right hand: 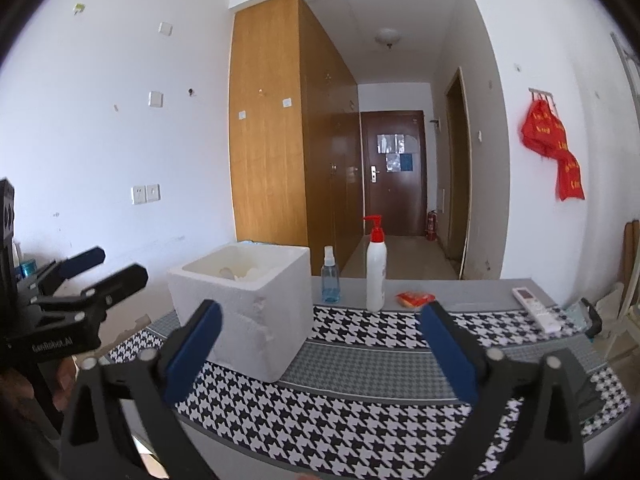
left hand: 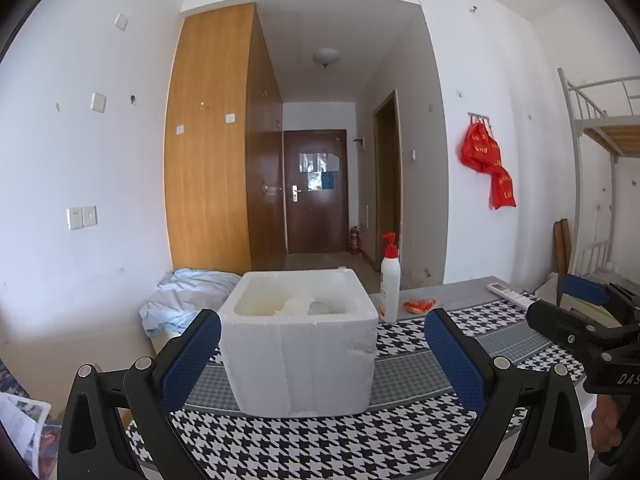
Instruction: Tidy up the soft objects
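A white foam box [left hand: 300,340] stands on the houndstooth tablecloth [left hand: 320,440]; pale soft things [left hand: 308,304] lie inside it. The box also shows in the right wrist view [right hand: 244,308]. My left gripper [left hand: 322,334] is open and empty, its blue pads on either side of the box, nearer the camera. My right gripper [right hand: 320,330] is open and empty, to the right of the box. A small orange-red packet [left hand: 418,305] lies on the table behind, also in the right wrist view [right hand: 414,298]. Each gripper shows in the other's view: the right one [left hand: 580,312], the left one [right hand: 94,272].
A white pump bottle [right hand: 376,272] and a blue spray bottle [right hand: 331,280] stand behind the box. A white remote [right hand: 536,308] lies at the right. A light blue cloth [left hand: 188,296] lies left of the table. A wardrobe [left hand: 212,140] and red bags [left hand: 486,160] are by the walls.
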Available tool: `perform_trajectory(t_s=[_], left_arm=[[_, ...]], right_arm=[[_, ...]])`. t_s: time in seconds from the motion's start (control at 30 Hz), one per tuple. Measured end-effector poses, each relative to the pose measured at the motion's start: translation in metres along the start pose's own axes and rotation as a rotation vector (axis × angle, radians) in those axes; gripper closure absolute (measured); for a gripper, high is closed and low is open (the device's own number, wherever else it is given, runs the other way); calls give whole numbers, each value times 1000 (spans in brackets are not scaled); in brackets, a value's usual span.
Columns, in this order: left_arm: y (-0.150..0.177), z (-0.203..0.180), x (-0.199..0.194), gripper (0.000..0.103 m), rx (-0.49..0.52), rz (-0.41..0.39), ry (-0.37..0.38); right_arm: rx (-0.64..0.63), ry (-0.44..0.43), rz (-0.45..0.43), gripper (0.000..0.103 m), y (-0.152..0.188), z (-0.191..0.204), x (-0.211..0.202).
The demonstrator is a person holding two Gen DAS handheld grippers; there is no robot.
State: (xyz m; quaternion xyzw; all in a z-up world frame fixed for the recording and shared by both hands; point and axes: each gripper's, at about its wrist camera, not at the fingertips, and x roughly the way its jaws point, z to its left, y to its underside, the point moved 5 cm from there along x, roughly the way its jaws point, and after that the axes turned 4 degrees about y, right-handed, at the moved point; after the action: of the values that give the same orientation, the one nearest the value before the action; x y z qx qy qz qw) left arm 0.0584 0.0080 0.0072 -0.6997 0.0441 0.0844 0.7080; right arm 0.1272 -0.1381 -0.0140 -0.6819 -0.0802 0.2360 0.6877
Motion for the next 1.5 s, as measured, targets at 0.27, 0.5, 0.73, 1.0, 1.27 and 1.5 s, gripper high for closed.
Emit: perform_trajectory(t_s=[0.27,0.5,0.73,1.0,1.27,1.5], left_arm=[[11,-4,1,1,-6,25,1],[17,-4,1,1,-24,29,6],[25,-3,4,1,-31,41,-16],[31,-2,1,1,-36,39,-21],[36,2,-4,1,-59,44,-23],[38,1,-11,1,-50,40,-30]], right_arm=[[-14,21,6,1,8,0,-1],[-7,33,2,1,15,-2,-1],[2,40,14,1,24,-11,1],[28,43,29,1,33,-16,1],[16,43,18,1,34,-8,-7],[12,37,16,1,37,-3,-12]])
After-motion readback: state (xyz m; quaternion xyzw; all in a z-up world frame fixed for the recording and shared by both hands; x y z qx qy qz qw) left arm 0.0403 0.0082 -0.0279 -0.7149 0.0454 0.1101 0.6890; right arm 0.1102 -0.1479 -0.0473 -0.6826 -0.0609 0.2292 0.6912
